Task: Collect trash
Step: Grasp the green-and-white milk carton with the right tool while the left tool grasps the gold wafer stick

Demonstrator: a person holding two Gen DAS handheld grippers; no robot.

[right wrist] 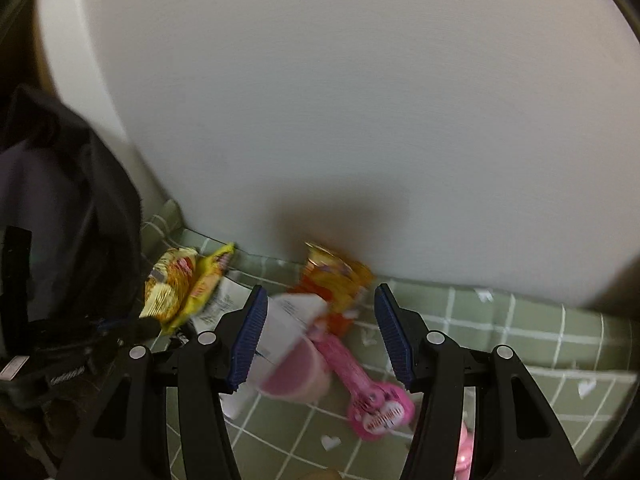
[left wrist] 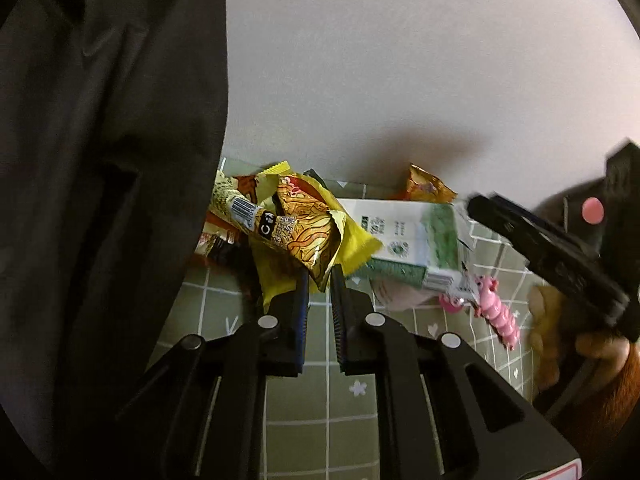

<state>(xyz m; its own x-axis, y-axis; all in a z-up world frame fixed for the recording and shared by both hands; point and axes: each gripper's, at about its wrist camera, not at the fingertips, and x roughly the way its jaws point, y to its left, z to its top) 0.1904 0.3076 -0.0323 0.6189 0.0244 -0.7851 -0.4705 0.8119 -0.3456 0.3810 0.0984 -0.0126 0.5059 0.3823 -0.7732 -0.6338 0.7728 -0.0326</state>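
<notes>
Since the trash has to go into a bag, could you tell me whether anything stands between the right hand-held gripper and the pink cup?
Nothing visible does. The right hand-held gripper is open, with the pink cup lying on the green cloth between its fingers, beside the pink toy.

Barcode and letter "C" on gold noodle wrapper (left wrist: 280, 228)

Wrapper pile (left wrist: 280, 220) partly hidden behind black bag (left wrist: 100, 200), pink toy (right wrist: 376, 408) motion-blurred, carton (right wrist: 288, 320) print unreadable
</notes>
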